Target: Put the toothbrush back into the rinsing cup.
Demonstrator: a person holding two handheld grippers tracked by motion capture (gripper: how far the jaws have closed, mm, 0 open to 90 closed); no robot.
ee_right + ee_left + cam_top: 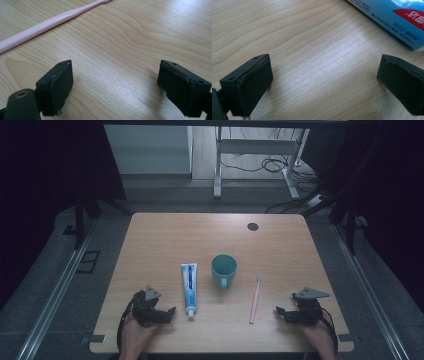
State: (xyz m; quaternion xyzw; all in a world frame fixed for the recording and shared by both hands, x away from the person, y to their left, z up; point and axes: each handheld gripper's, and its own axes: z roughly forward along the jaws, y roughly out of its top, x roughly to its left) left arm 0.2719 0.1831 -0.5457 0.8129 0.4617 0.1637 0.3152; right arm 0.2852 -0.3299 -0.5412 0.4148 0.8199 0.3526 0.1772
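Observation:
A blue and white toothpaste tube [189, 289] lies lengthwise on the wooden table [165, 240], cap toward the near edge. A teal cup [223, 271] stands upright to its right. Further right lies a pink toothbrush [255, 298], bristles pointing away. My left gripper [167, 314] rests near the front edge, just left of the tube's cap, and is open with nothing between its jaws. In the left gripper view the gripper [324, 72] hovers over bare wood, the tube [392, 17] at upper right. My right gripper [281, 312] sits open right of the toothbrush. In the right gripper view the gripper [116, 77] is empty, the toothbrush [50, 23] at upper left.
A small black disc [253, 226] is set in the table near its far right edge. Beyond the table stand a white desk frame [220, 165] and loose cables [270, 166] on the floor. Metal rails [55, 295] run along both sides.

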